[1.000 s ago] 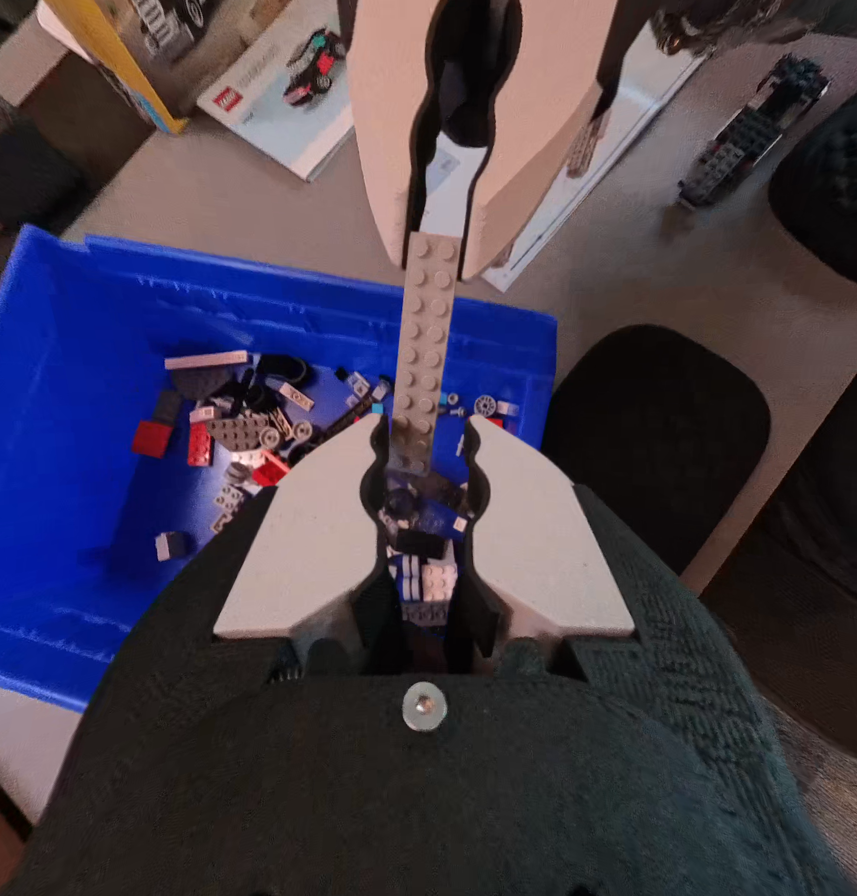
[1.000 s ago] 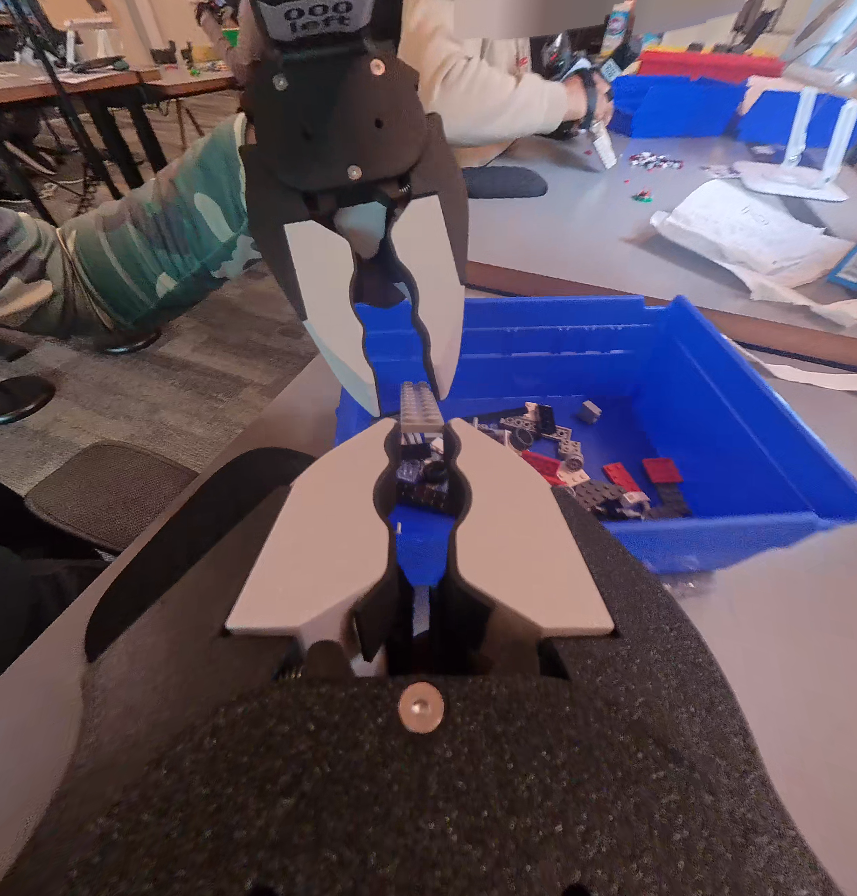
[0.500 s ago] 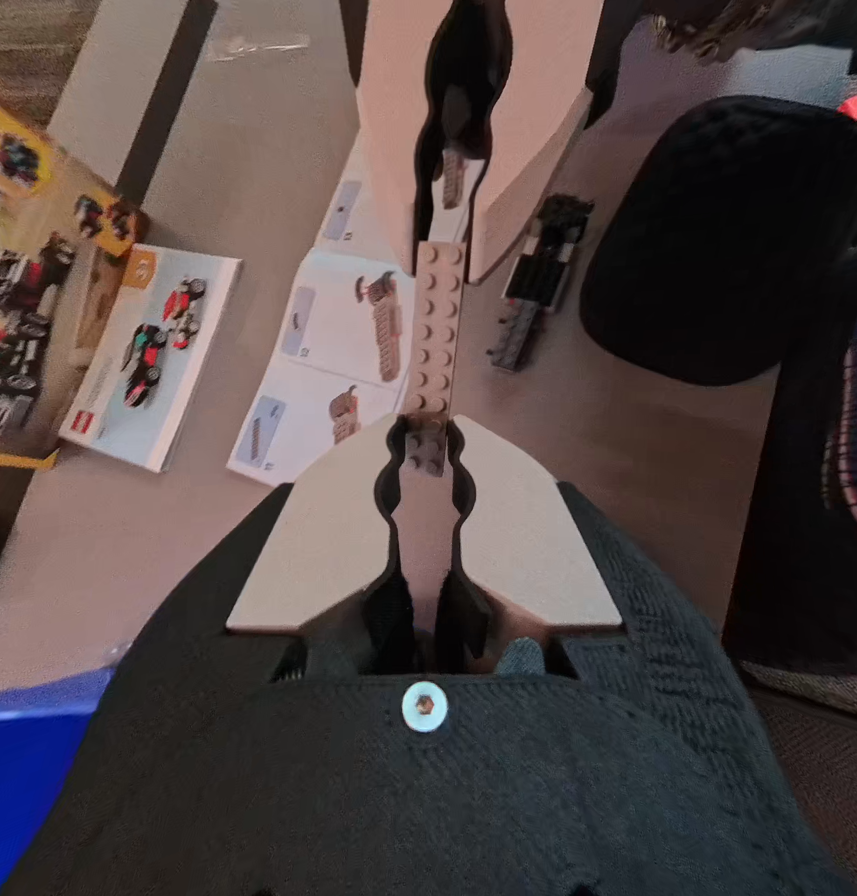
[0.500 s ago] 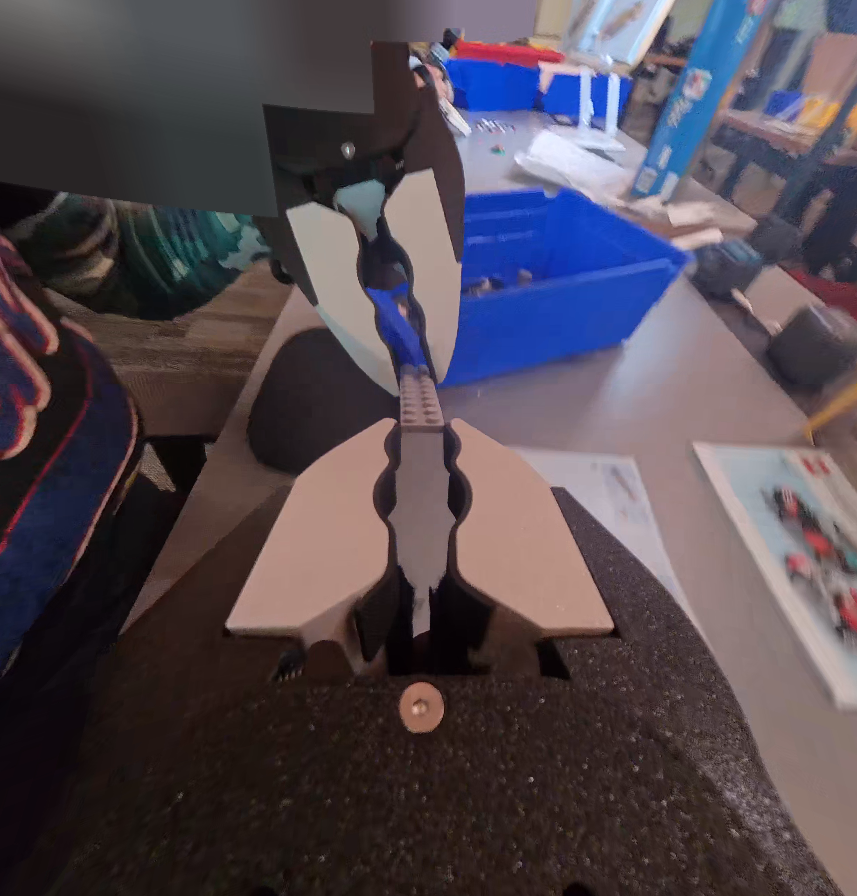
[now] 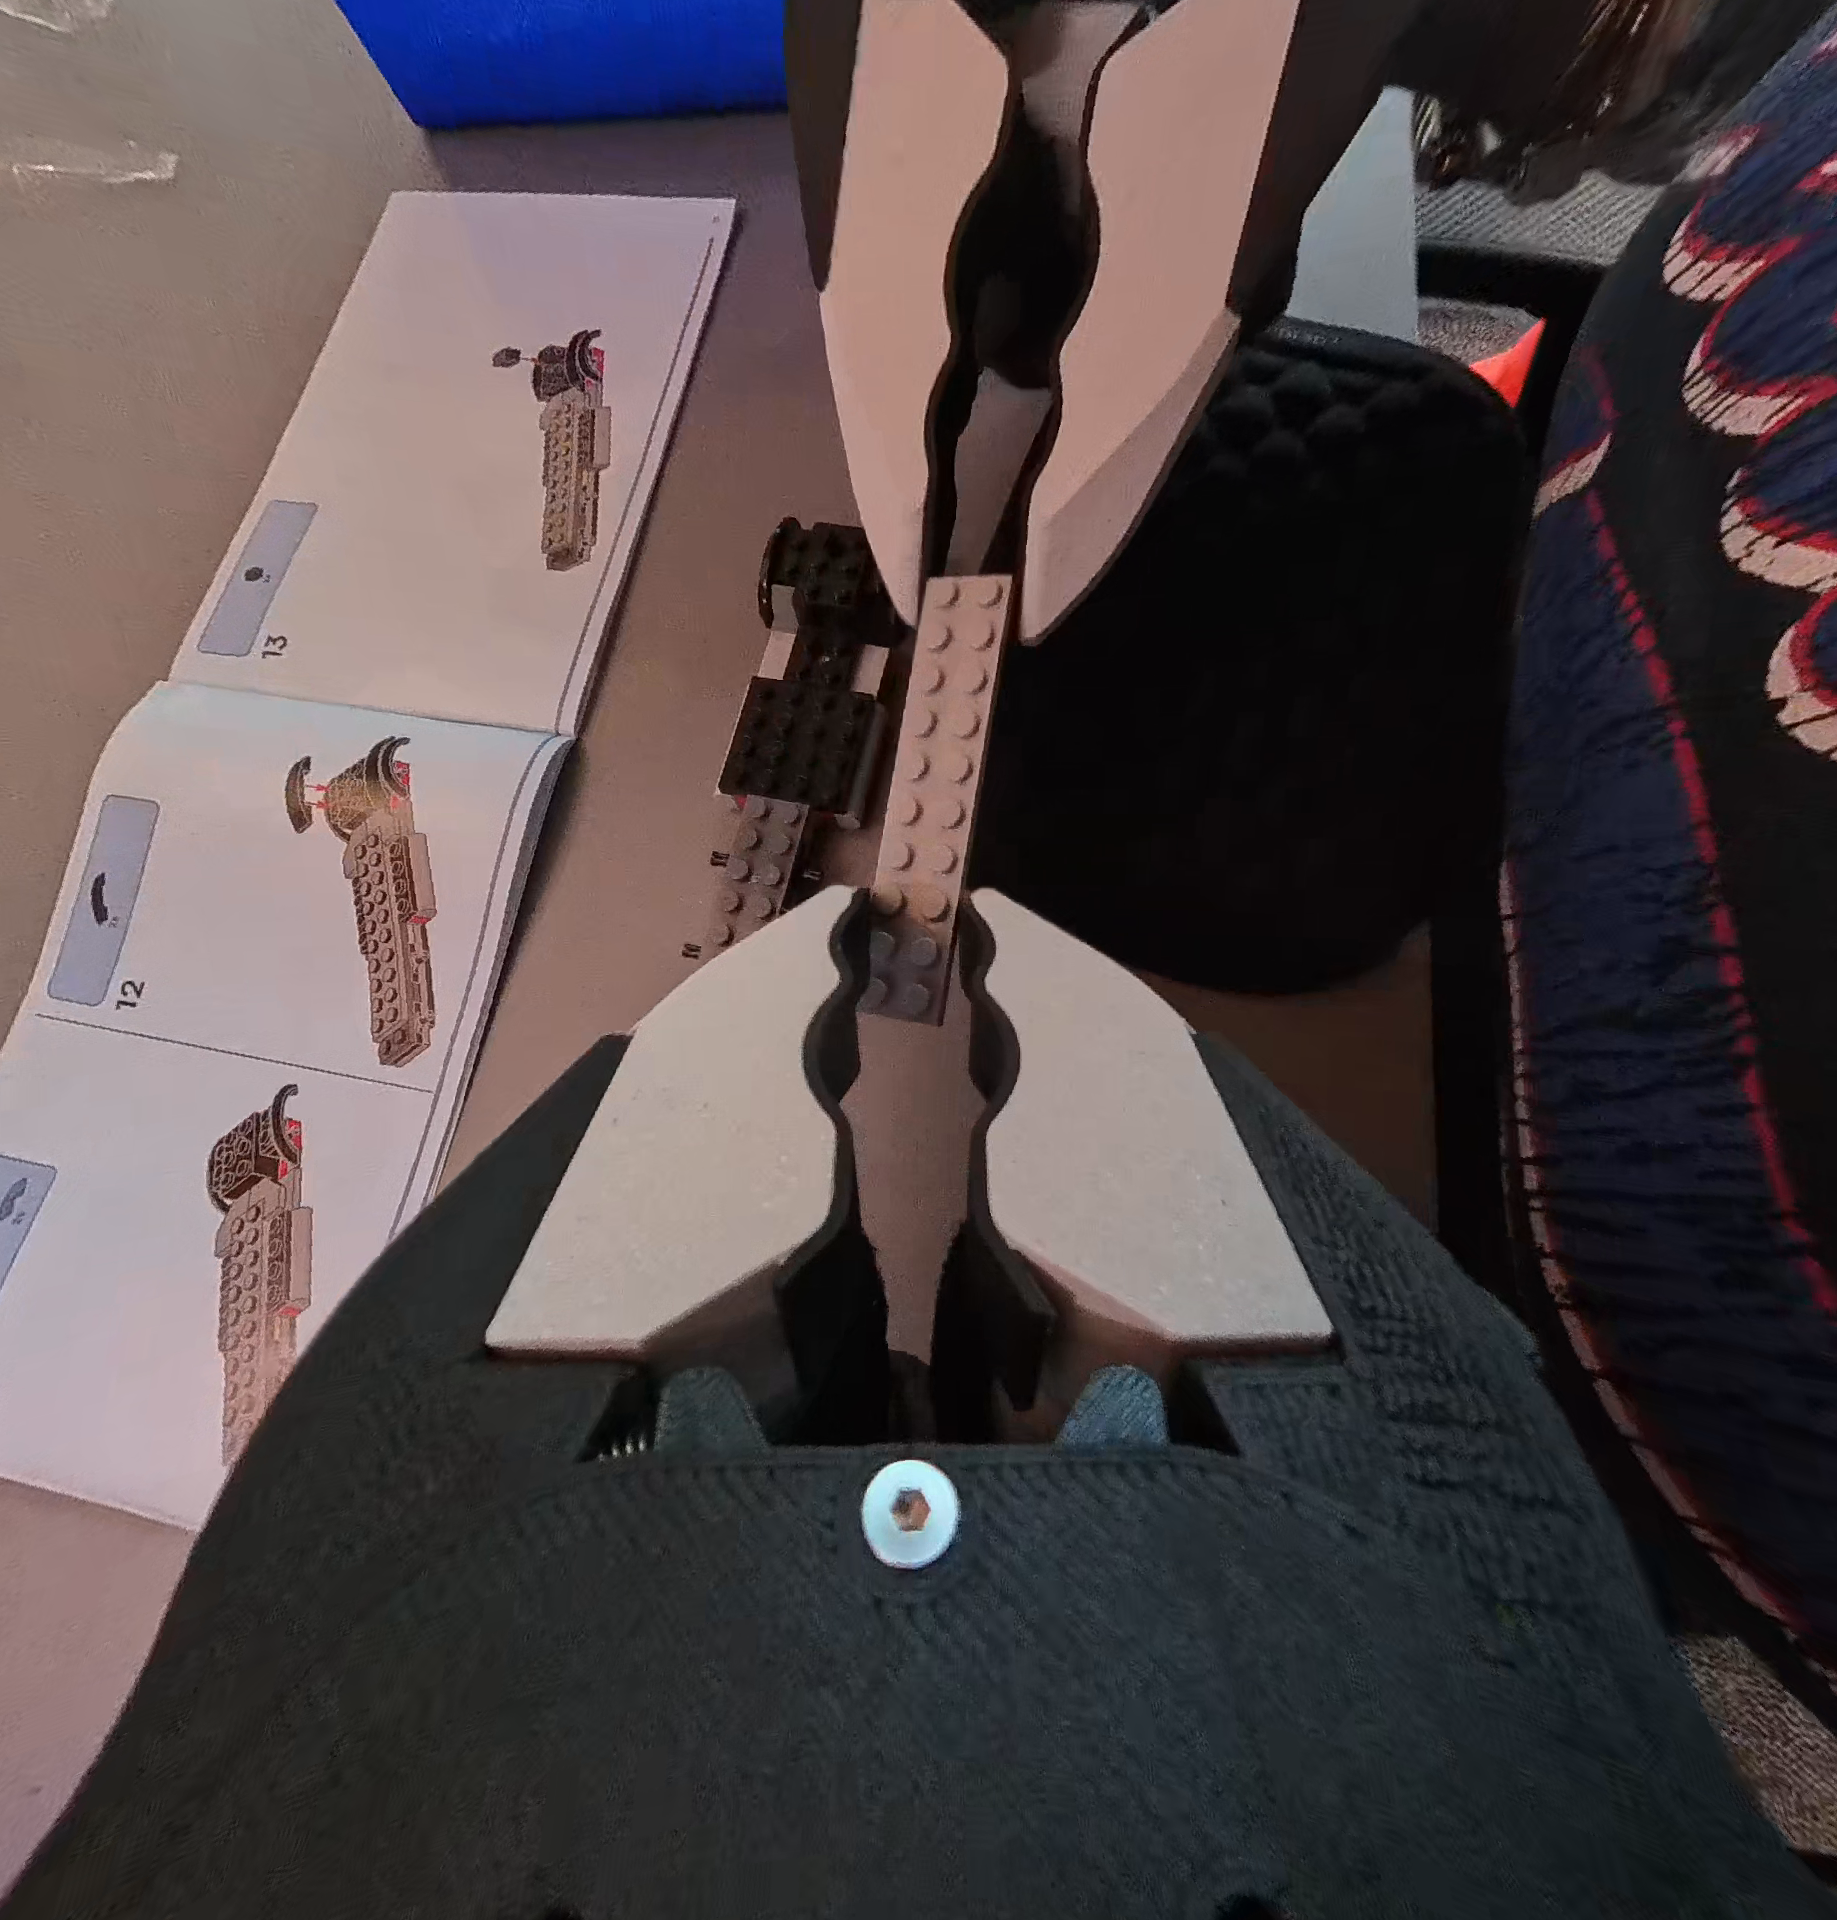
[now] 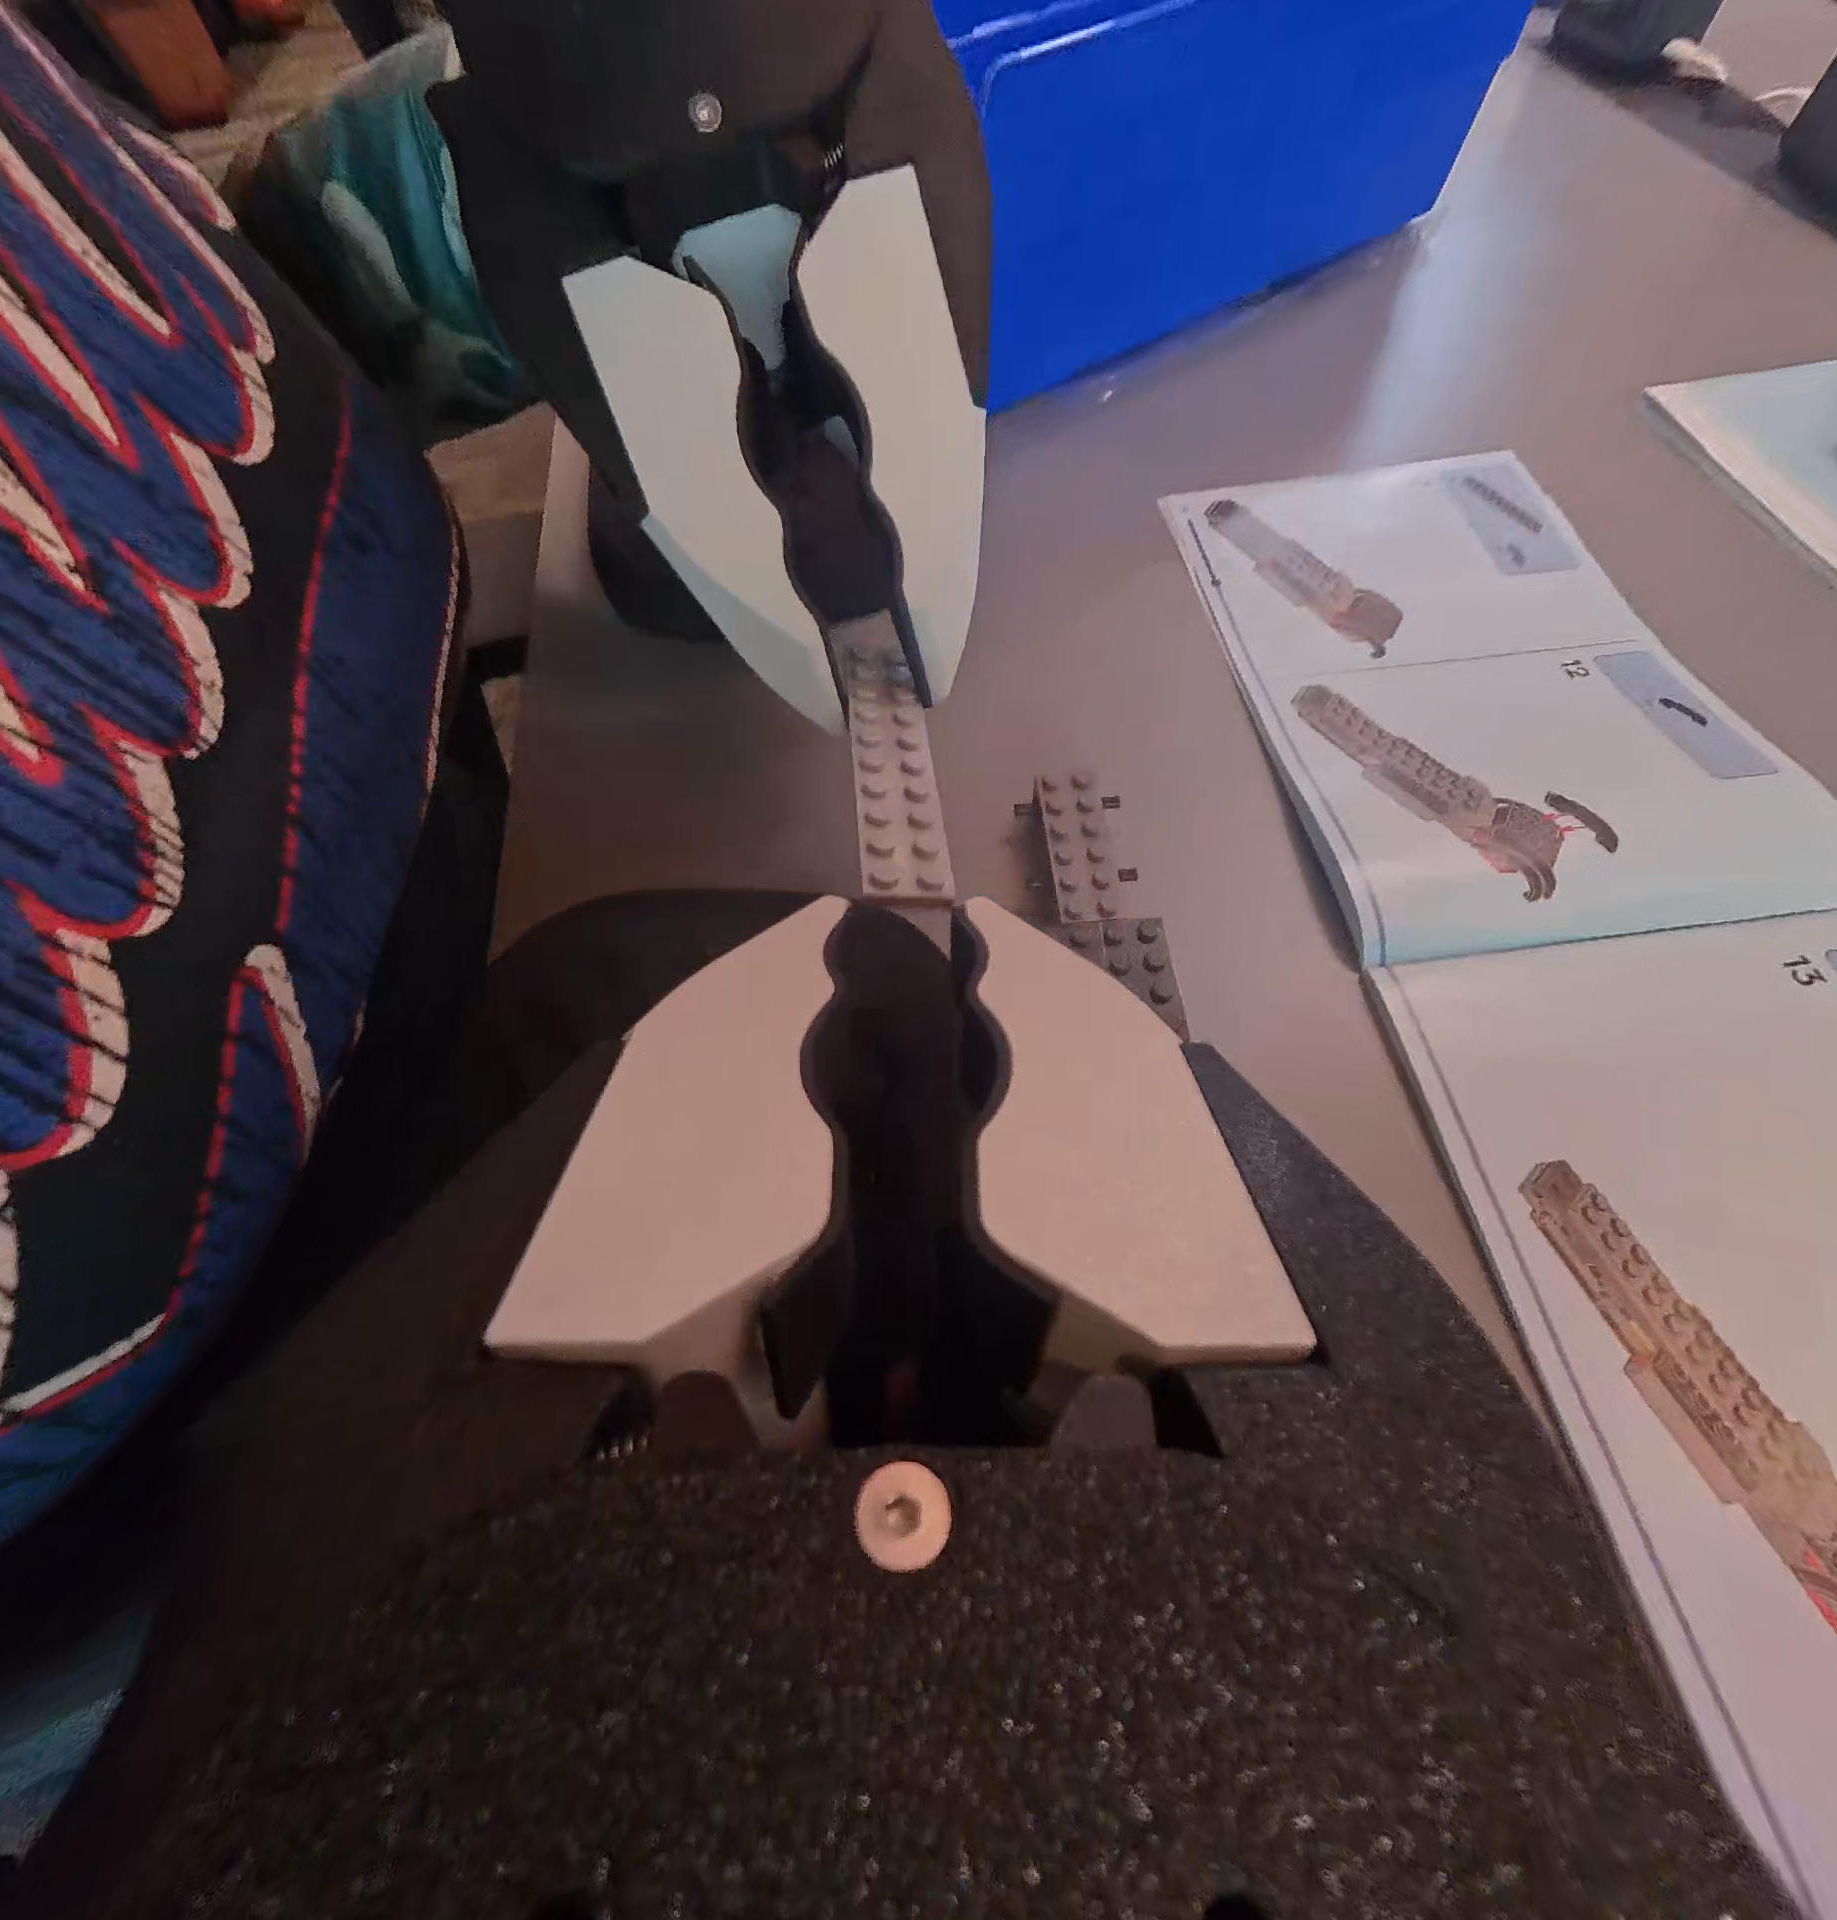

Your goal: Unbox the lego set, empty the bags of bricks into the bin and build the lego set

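A long grey lego plate (image 5: 935, 769) spans between my two grippers above the table. My left gripper (image 5: 909, 935) is shut on its near end. My right gripper (image 6: 901, 906) is shut on its other end (image 6: 898, 821). Each gripper faces the other: the right one shows at the top of the left wrist view (image 5: 971, 613), the left one at the top of the right wrist view (image 6: 883, 691). A partly built black and grey lego model (image 5: 805, 738) lies on the table just beside and below the plate; it also shows in the right wrist view (image 6: 1096, 883).
An open instruction booklet (image 5: 353, 831) lies left of the model, also in the right wrist view (image 6: 1516, 727). The blue bin (image 6: 1205, 166) stands at the far side. A black chair (image 5: 1257, 665) and a person's patterned sleeve (image 6: 114, 623) are at the table's edge. The gap from one gripper's tips to the other's is roughly 5 centimeters.
Both grippers, joined by the grey plate, have swung away from over the blue bin to above the lego model beside the booklet. Both stay shut on the plate.
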{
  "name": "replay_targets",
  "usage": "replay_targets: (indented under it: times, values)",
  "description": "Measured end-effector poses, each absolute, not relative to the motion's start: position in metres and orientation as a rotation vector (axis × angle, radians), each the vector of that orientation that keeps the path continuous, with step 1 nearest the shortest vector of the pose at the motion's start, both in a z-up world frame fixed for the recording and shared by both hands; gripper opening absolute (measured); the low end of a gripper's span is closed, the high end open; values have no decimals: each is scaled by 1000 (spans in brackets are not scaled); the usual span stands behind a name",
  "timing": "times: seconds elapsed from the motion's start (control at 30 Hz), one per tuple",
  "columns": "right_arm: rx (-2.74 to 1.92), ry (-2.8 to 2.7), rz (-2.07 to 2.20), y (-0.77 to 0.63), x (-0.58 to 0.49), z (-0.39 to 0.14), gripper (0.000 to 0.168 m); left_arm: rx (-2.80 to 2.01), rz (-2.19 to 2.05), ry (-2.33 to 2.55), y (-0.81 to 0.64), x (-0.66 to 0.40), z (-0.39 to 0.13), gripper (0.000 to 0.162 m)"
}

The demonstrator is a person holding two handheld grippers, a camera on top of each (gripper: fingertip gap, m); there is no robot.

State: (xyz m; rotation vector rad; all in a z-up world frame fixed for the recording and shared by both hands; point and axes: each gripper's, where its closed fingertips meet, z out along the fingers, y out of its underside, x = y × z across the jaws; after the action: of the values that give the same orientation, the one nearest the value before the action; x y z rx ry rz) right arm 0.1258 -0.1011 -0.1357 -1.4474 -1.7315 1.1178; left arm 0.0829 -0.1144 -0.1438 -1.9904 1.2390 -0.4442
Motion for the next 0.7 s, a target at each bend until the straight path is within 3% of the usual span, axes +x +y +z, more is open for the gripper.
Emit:
replay_targets:
  times: [0.27, 0.43, 0.7]
  values:
    - [-1361, -1832, 1023, -98, 110, -117, 26, -2015, -277, 1269, -105, 66, -150, 16]
    - [-1409, -2011, 808, -106, 93, -140, 28, -1998, -231, 1339, -106, 69, -155, 16]
    - [-1459, -2085, 704, -96, 96, -155, 7, -1981, -294, 1317, -100, 74, -159, 16]
